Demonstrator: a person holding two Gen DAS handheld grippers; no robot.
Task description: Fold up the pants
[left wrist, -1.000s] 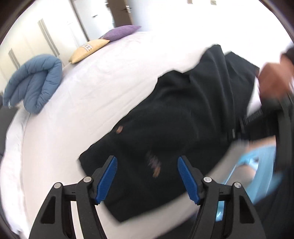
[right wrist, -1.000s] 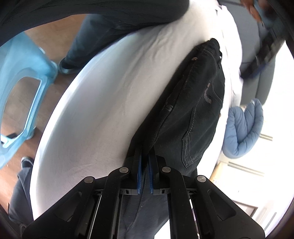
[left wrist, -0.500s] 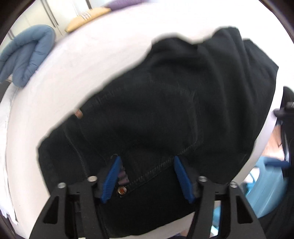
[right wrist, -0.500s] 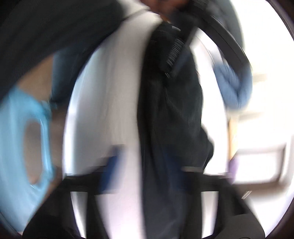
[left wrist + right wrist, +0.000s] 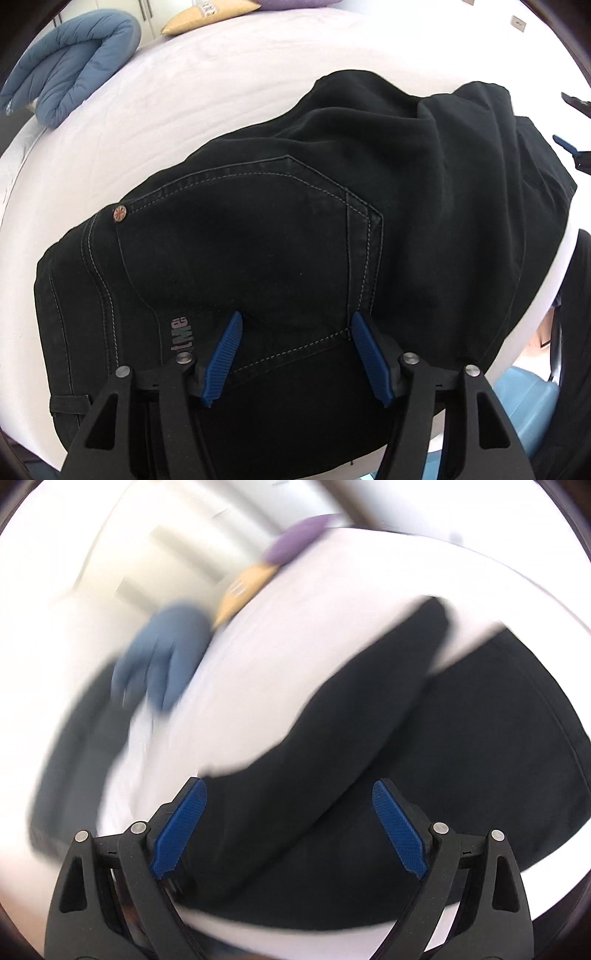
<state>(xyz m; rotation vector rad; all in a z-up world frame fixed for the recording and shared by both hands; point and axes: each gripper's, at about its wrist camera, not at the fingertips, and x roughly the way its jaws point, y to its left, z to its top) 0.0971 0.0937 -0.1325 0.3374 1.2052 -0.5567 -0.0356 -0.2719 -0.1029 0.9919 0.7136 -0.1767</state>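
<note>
— Tongs on the left (image 5: 295, 354) sit low over the pants (image 5: 295, 229), right at the back pocket (image 5: 251, 236), jaws opening; denim lies between the pads (image 5: 225, 354) but they don't pinch it.

— And the right tongs (image 5: 291, 823)?

— Spread wide, hanging over the folded leg end, gripping nothing. That view is smeared, so whether the tips touch the cloth I can't tell.

— Where are the pants?

— On the bed (image 5: 221, 74), black, doubled over, near the edge by the blue chair (image 5: 524, 410). A copper rivet (image 5: 119, 213) shows at the pocket corner.

— Anything else on the bed?

— A blue quilt (image 5: 74, 70) rolled at the far side, then a tan pillow (image 5: 207, 14) and a purple one (image 5: 295, 3) beside it.
</note>
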